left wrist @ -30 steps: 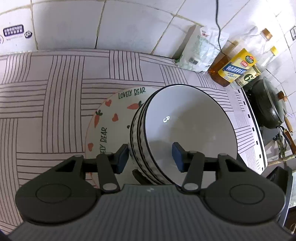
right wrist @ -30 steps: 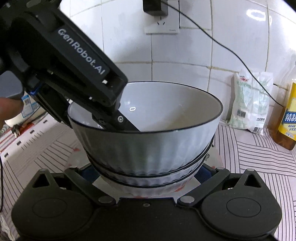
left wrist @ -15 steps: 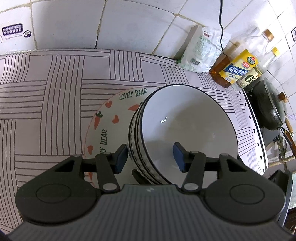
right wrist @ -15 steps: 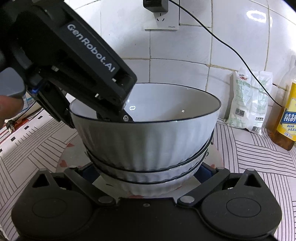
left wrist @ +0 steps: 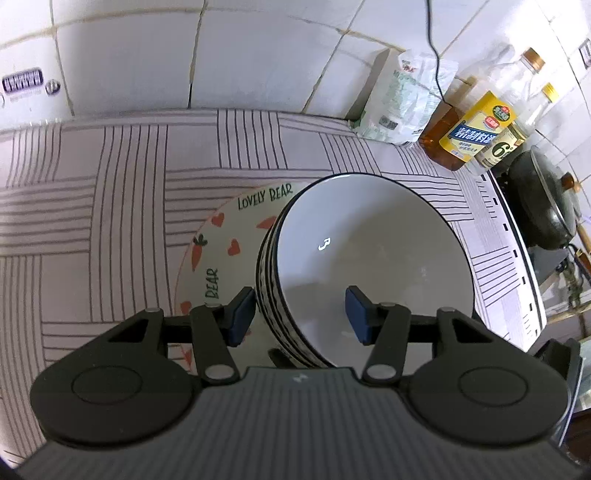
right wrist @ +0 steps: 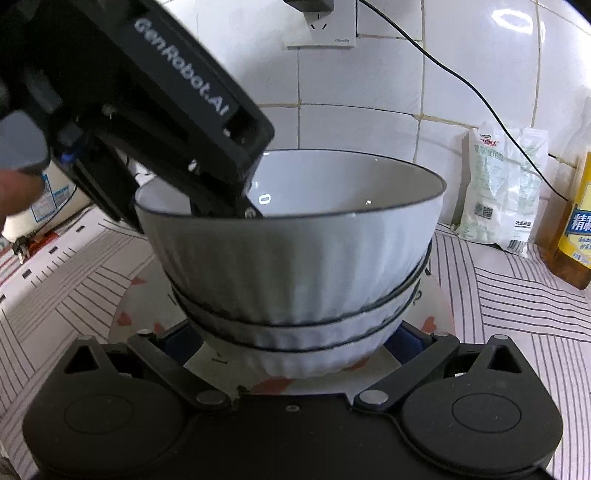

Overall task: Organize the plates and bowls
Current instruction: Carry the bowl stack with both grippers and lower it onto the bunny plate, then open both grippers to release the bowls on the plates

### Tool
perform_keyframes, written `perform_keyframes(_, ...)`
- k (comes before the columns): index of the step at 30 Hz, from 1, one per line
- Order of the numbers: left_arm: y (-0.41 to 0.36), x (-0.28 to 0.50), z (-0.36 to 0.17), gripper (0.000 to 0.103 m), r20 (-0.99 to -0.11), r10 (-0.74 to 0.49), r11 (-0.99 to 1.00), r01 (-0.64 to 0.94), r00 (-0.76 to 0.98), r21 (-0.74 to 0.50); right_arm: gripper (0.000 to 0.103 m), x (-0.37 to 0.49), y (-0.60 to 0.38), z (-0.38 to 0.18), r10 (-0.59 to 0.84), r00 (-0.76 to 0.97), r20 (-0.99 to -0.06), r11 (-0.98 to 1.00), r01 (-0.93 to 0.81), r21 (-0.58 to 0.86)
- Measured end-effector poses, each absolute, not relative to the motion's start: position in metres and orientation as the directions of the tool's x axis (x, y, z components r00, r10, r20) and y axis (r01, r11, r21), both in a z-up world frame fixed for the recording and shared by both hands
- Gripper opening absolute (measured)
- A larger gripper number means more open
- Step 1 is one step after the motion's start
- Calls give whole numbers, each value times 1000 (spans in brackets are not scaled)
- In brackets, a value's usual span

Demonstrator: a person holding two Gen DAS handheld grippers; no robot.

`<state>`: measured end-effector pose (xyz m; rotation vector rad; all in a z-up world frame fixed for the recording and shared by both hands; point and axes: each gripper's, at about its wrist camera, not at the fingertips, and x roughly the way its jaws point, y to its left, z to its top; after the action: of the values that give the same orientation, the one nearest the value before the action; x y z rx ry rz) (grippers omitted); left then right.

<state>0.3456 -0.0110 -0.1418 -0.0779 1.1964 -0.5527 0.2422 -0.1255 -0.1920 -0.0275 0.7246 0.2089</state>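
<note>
A stack of three white ribbed bowls with dark rims (left wrist: pixel 373 258) (right wrist: pixel 295 258) sits on a white "LOVELY BEAR" plate (left wrist: pixel 221 236) (right wrist: pixel 125 314) with carrot and heart prints. My left gripper (left wrist: pixel 299 314) is open and straddles the near rim of the bowls, one pad outside, one inside the top bowl. It also shows in the right wrist view as a black body (right wrist: pixel 147 96) reaching into the top bowl. My right gripper (right wrist: pixel 291 343) is open, its fingers either side of the stack's base, partly hidden by the bowls.
The counter has a striped cloth (left wrist: pixel 110 206). At the back right stand a white bag (left wrist: pixel 402 99) (right wrist: pixel 506 192), oil bottles (left wrist: pixel 476 129) and a black wok (left wrist: pixel 543 199). A wall socket with cable (right wrist: pixel 321 22) is behind.
The left gripper's jaws have opened slightly wider around the bowl rim. The bowl stack has settled a little lower on the plate. The right gripper holds its place.
</note>
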Motion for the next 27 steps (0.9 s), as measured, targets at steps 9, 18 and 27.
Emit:
perform_keyframes(9, 0, 326, -111, 63, -823, -411, 887, 382, 391, -261, 103, 218, -110, -183, 132, 742, -658, 987, -160, 17)
perform_keyframes(18, 19, 291, -86, 67, -800, -373, 909, 357, 470, -214, 103, 185, -104, -164, 100, 771, -628, 992, -126, 4)
perform_keyframes(27, 33, 257, -68, 88, -800, -291, 942, 303, 525, -144, 103, 167, -121, -144, 18, 762, -647, 1000, -11, 14)
